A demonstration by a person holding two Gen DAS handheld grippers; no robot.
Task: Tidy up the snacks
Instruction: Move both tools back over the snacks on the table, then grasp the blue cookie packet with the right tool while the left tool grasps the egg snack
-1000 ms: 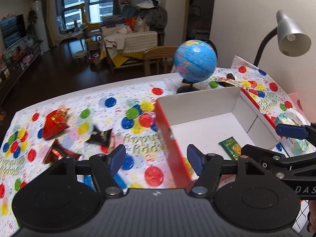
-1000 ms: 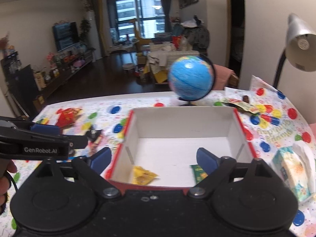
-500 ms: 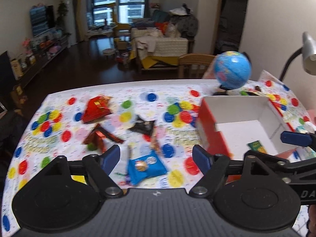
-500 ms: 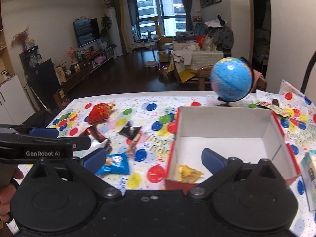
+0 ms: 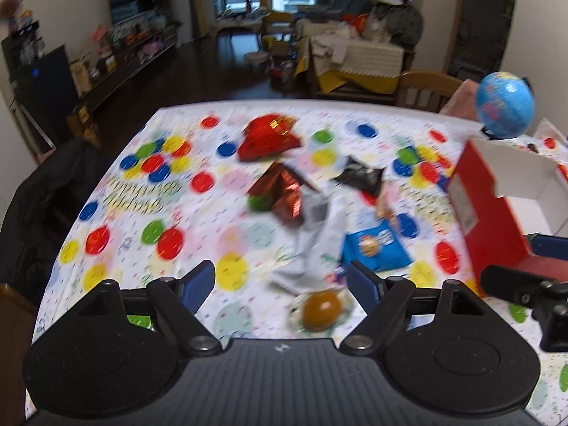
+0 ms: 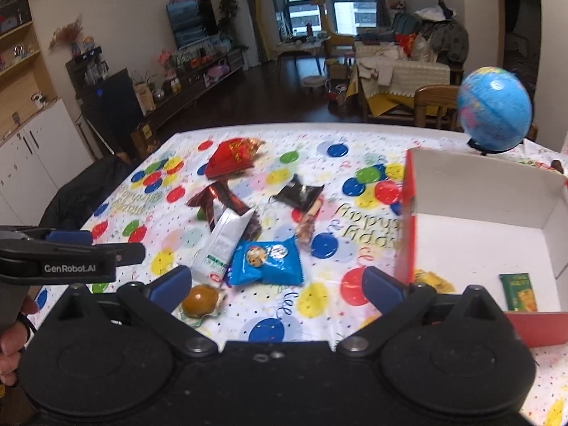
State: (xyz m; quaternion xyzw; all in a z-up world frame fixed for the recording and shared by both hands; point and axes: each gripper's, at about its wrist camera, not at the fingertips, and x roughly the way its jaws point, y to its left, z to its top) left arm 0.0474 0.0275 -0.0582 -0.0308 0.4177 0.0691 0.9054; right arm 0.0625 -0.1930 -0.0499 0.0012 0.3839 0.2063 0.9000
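Loose snacks lie on the balloon-print tablecloth: a red packet [image 5: 269,138] [image 6: 232,156], a brown foil packet [image 5: 284,191] [image 6: 216,200], a black packet [image 5: 360,177] [image 6: 298,193], a white packet [image 5: 319,227] [image 6: 223,245], a blue cookie packet [image 5: 376,248] [image 6: 266,261] and a wrapped round pastry [image 5: 321,307] [image 6: 200,298]. The red-and-white box [image 5: 490,213] [image 6: 479,167] stands at the right, holding a yellow packet [image 6: 431,278] and a green one [image 6: 518,291]. My left gripper [image 5: 280,280] hangs open above the pastry and white packet. My right gripper [image 6: 277,284] is open over the blue packet, holding nothing.
A blue globe [image 5: 506,104] [image 6: 493,110] stands behind the box at the far right. A dark jacket [image 5: 46,195] hangs off the table's left side. A wooden chair [image 6: 436,106] sits beyond the far edge. A hand [image 6: 10,348] grips the left tool.
Both views have swung left, from over the box to over the loose snacks, and dropped a little. The left jaws stand wider than a second ago. The box now sits at the right edge.
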